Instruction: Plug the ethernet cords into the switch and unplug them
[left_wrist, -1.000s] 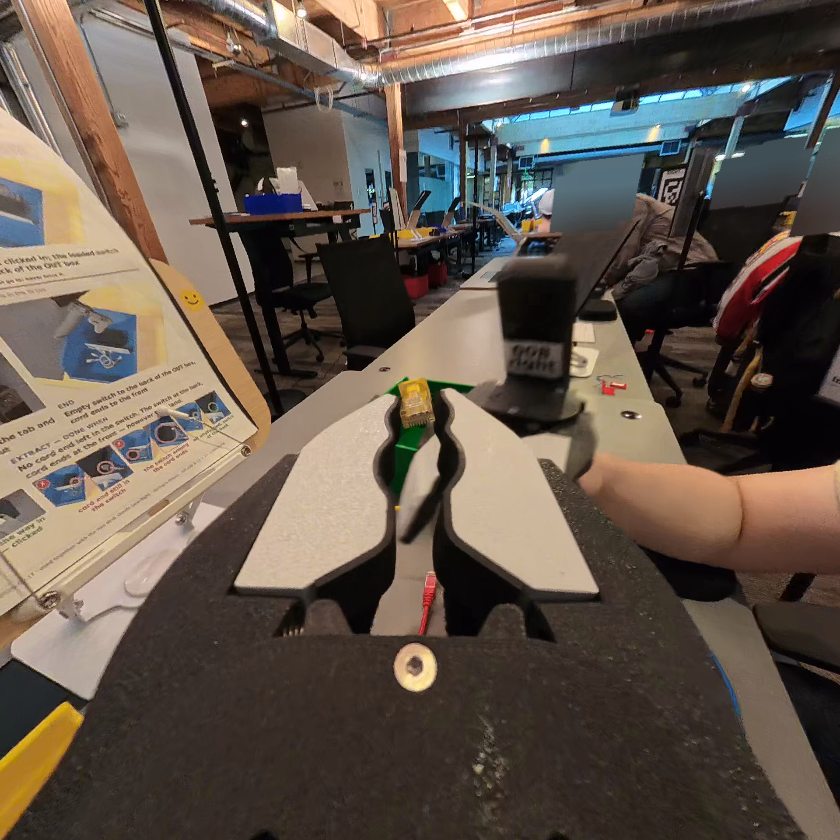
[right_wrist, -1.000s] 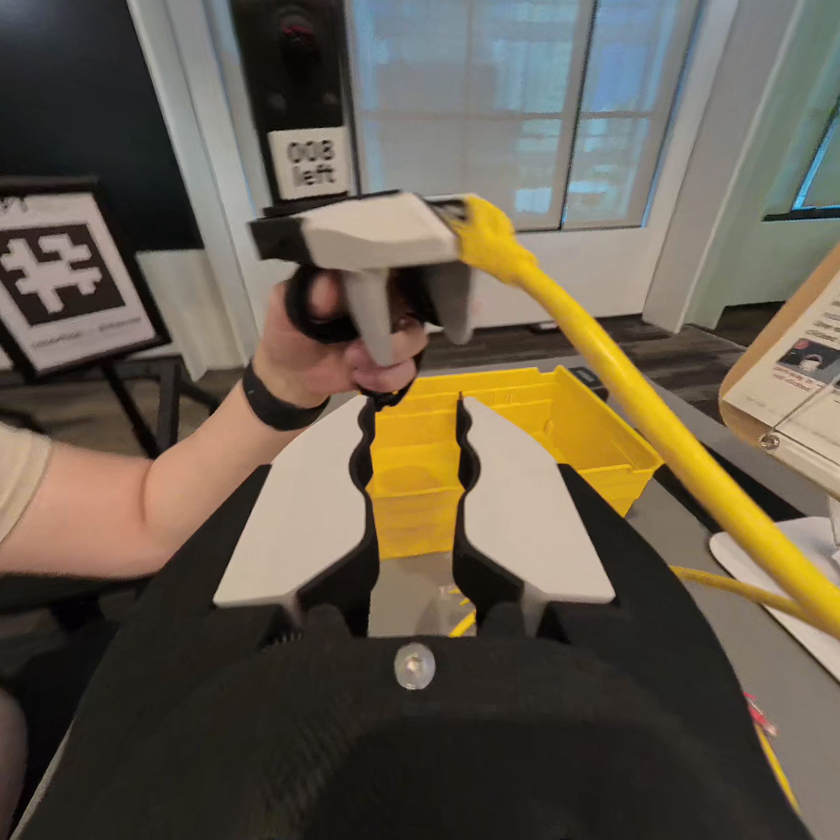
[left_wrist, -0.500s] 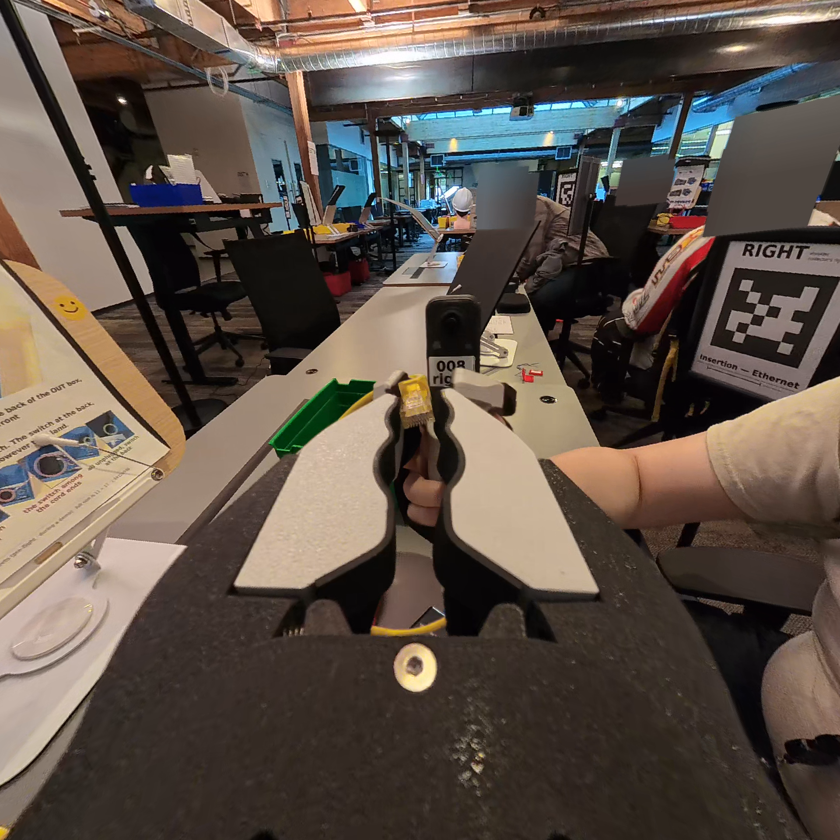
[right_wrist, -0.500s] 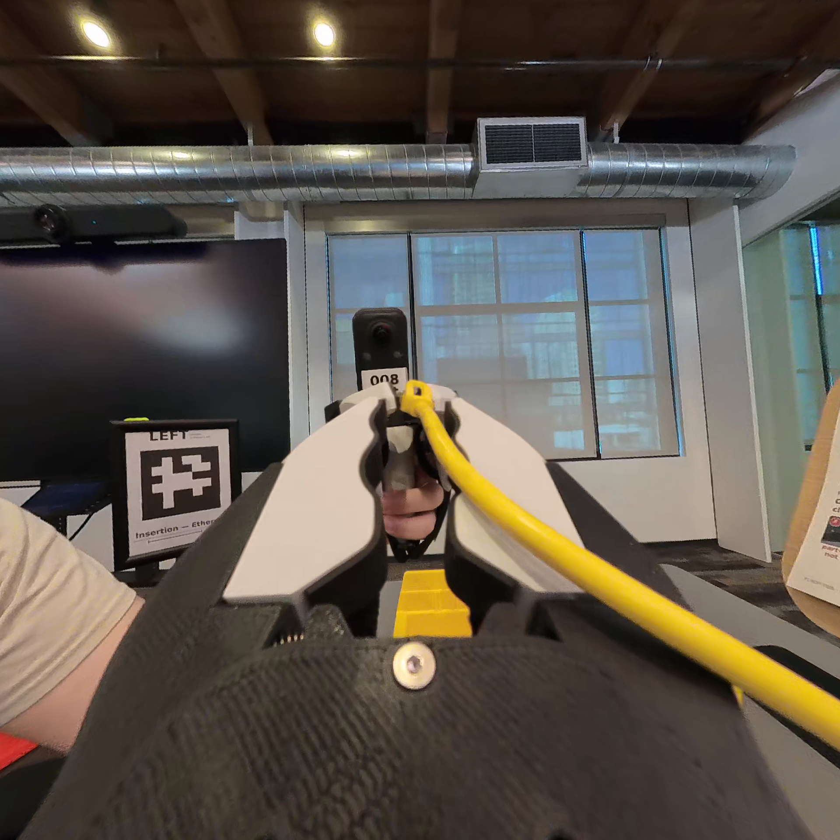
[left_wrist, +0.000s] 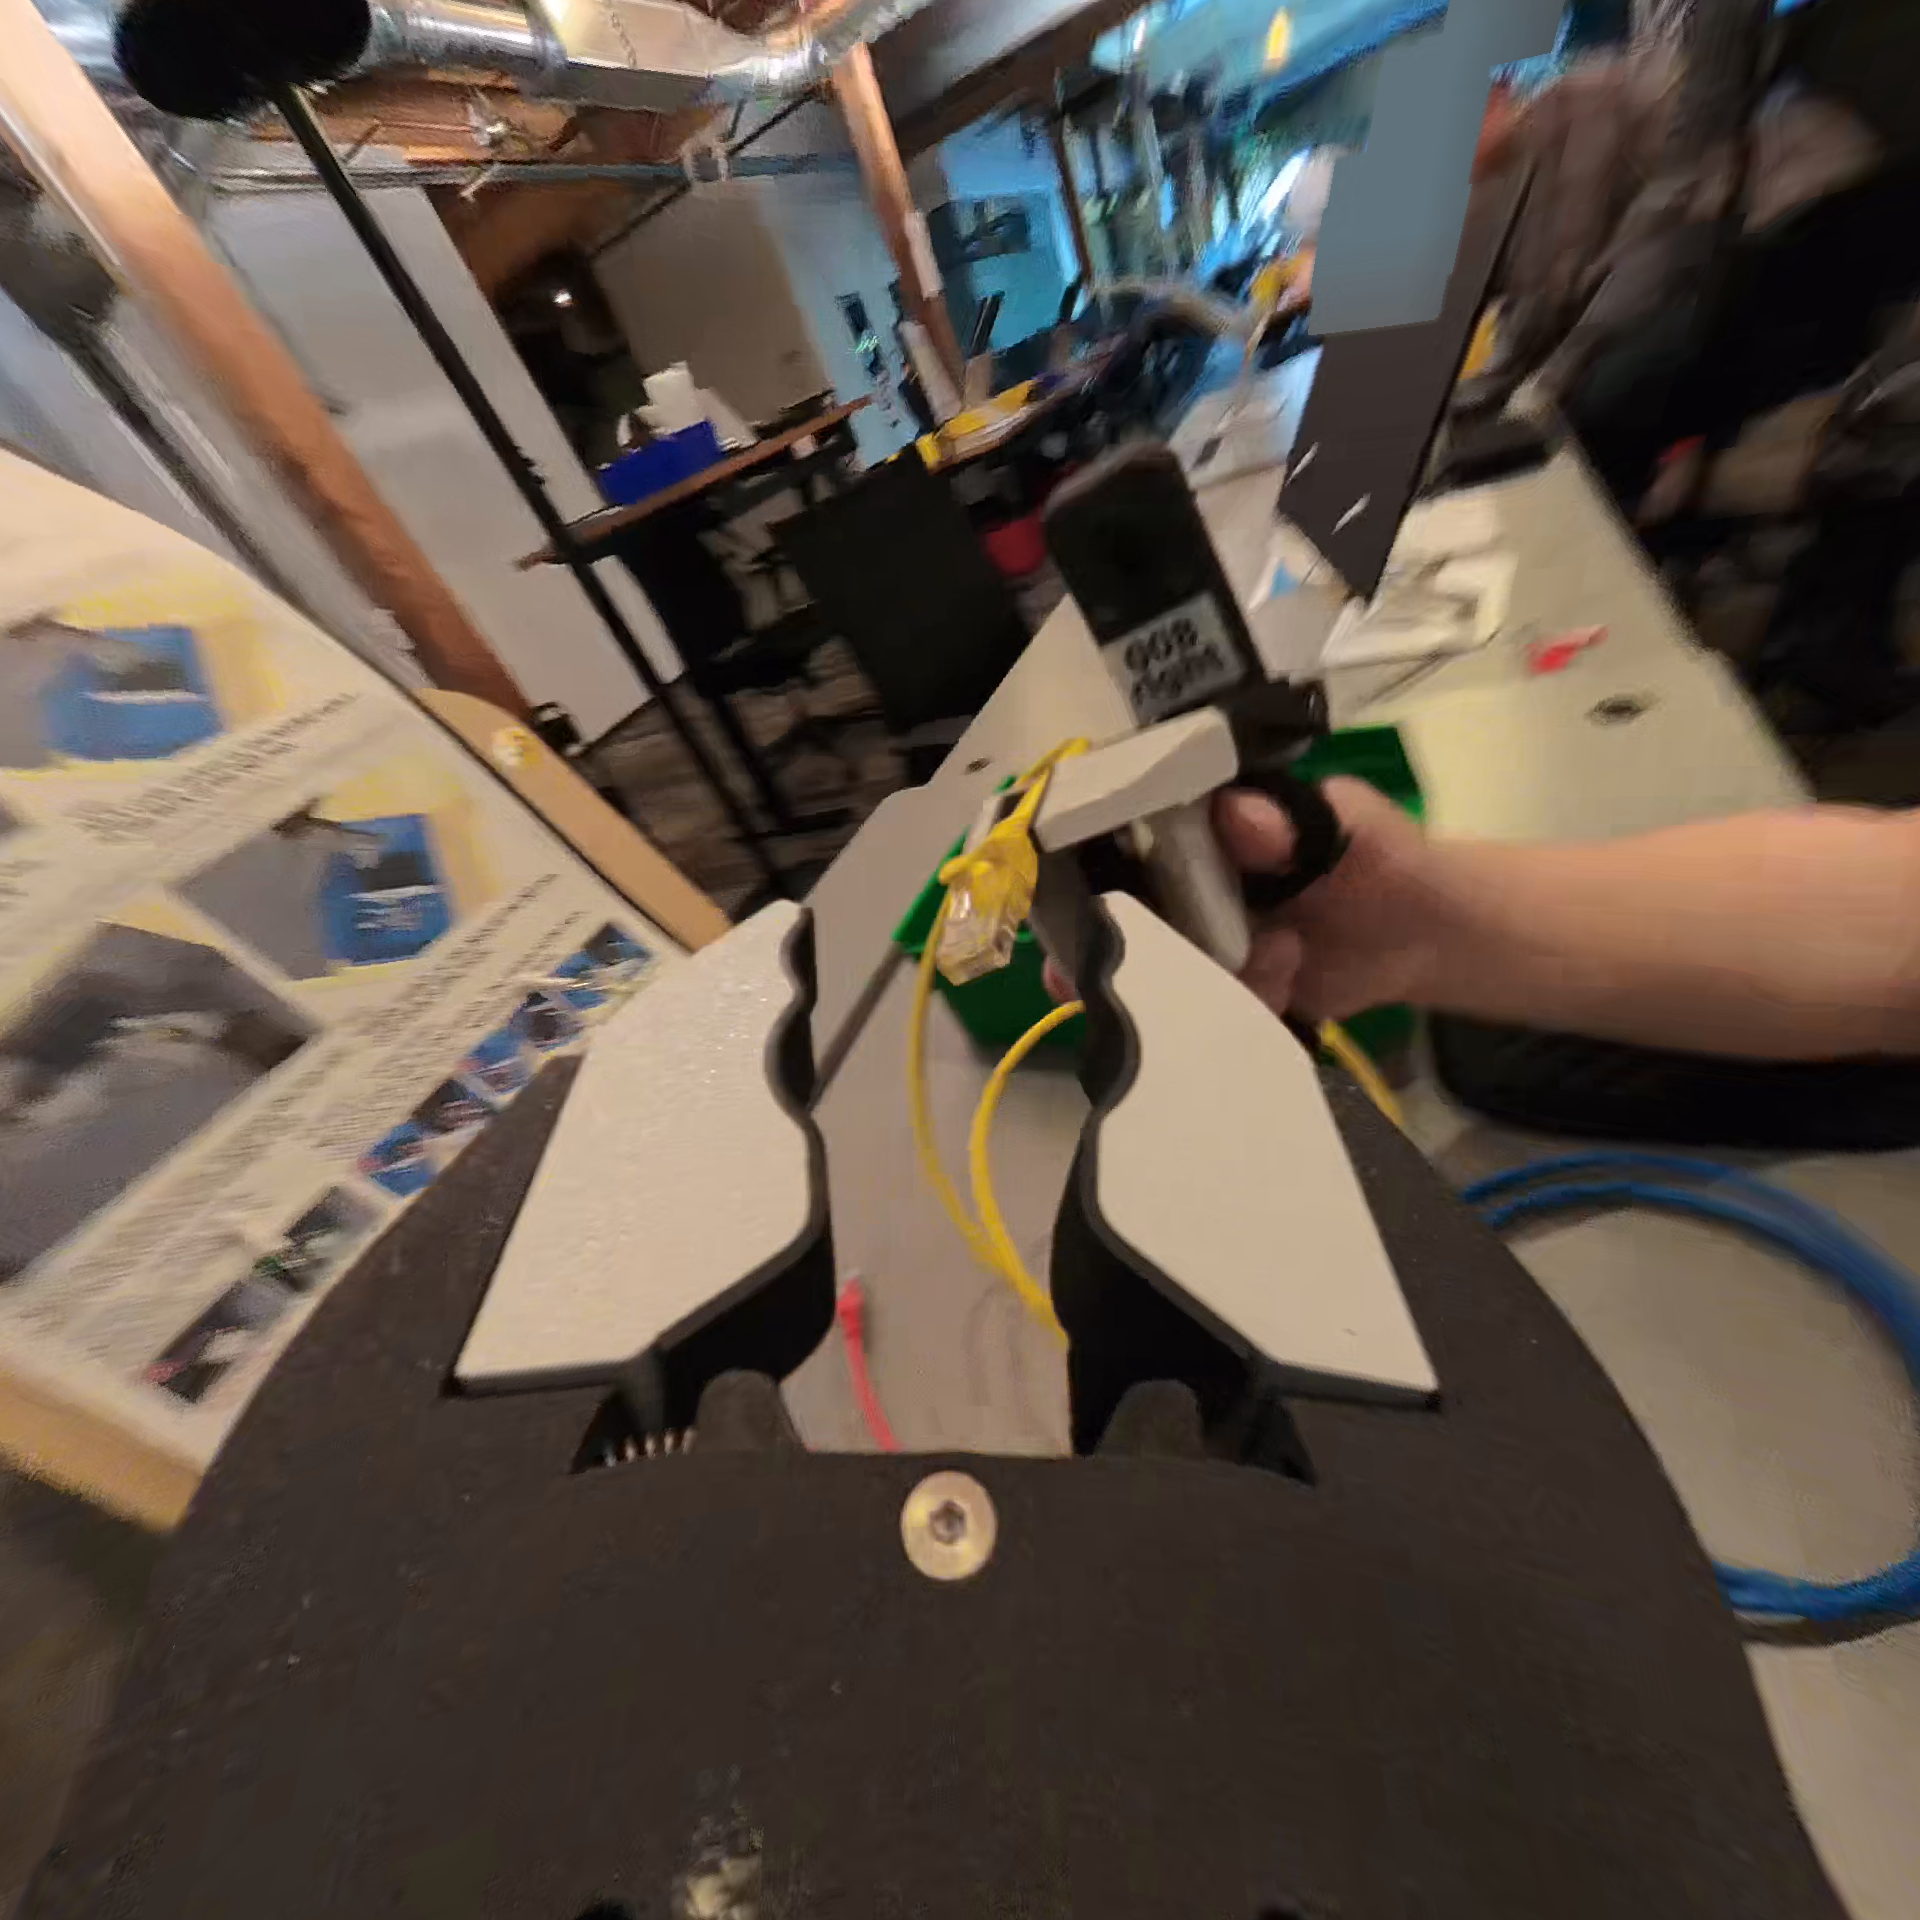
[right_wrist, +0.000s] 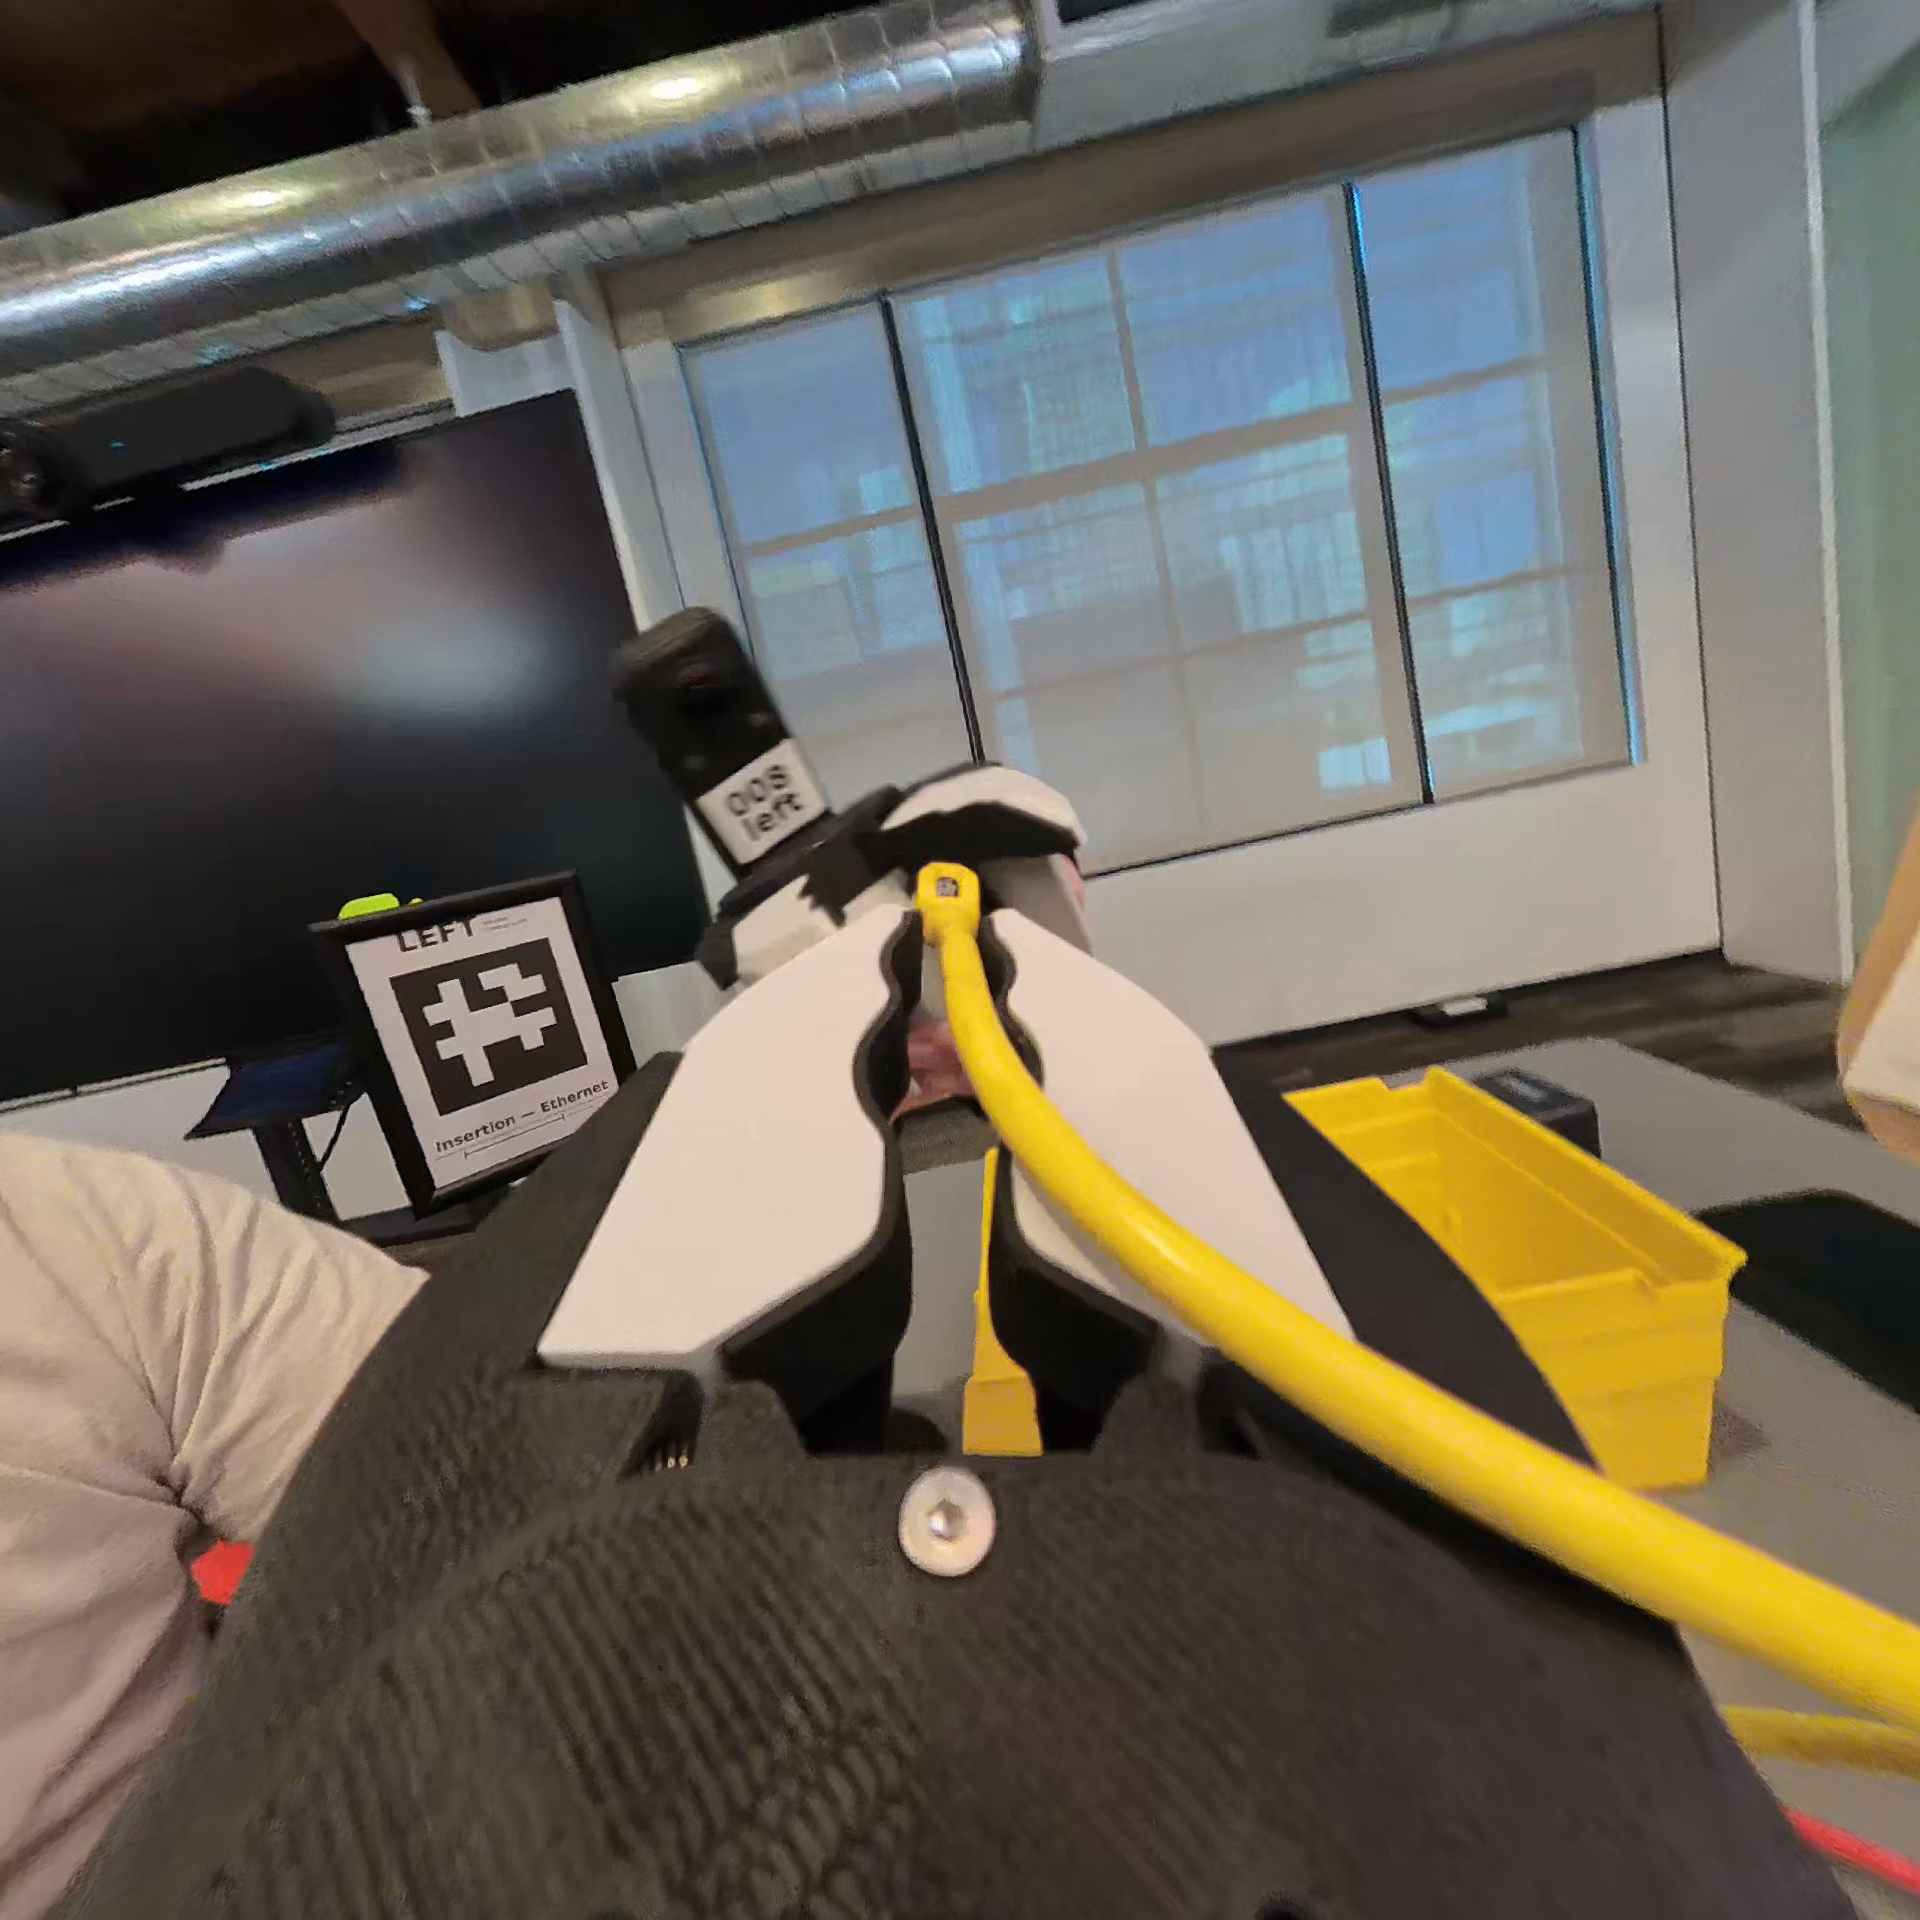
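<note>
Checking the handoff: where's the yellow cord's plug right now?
In the left wrist view, the yellow plug hangs from the right gripper, ahead of the open left gripper, before the green bin.

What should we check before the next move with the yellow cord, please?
1. Right gripper shut on yellow cord: ok.
2. Plug sticks out past the fingertips: ok.
3. Left gripper open, not gripping the cord: ok.
4. Switch located: cannot tell; neither view plainly shows it.
5. Plug tab orientation: cannot tell; blurred.
6. Slack on the table free of snags: cannot tell.
</note>
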